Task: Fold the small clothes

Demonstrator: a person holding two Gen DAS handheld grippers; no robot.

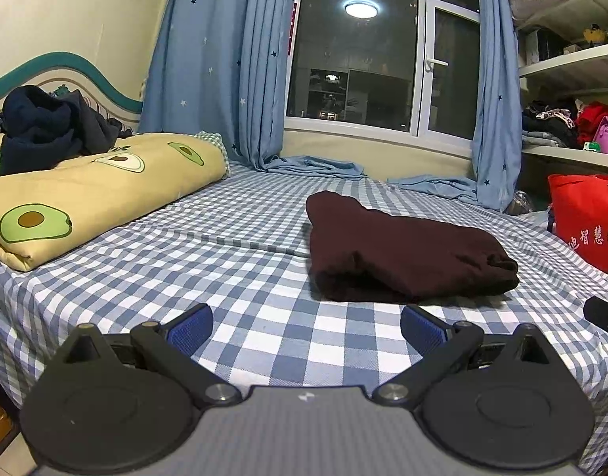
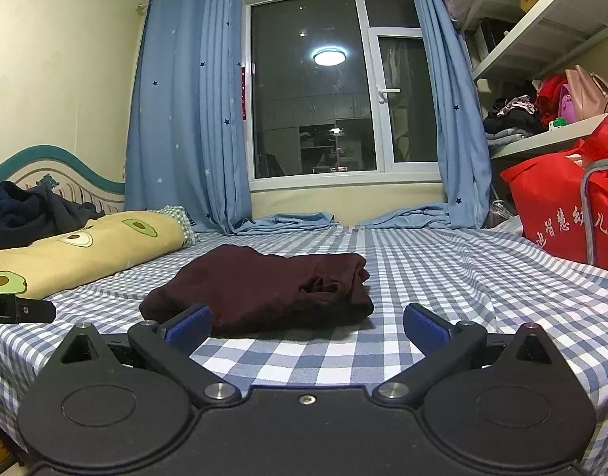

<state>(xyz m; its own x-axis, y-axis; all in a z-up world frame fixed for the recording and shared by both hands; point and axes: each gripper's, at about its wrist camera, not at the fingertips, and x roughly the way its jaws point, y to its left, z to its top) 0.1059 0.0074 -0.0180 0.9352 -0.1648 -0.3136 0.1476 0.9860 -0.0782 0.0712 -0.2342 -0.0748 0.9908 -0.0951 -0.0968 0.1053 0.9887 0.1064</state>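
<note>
A dark maroon garment (image 1: 403,254) lies folded in a compact bundle on the blue checked bed sheet (image 1: 224,261). It also shows in the right wrist view (image 2: 264,289). My left gripper (image 1: 306,329) is open and empty, low over the sheet, near and left of the bundle. My right gripper (image 2: 306,327) is open and empty just in front of the bundle, its left finger pad (image 2: 187,327) close to the near edge. The other gripper's tip shows at the right edge of the left view (image 1: 603,313) and at the left edge of the right view (image 2: 22,309).
A yellow avocado-print quilt (image 1: 86,194) lies folded at the left with dark navy clothes (image 1: 46,123) piled on it. A red bag (image 2: 561,214) stands at the right edge of the bed. Blue curtains (image 1: 224,63) and shelves (image 2: 542,135) are behind.
</note>
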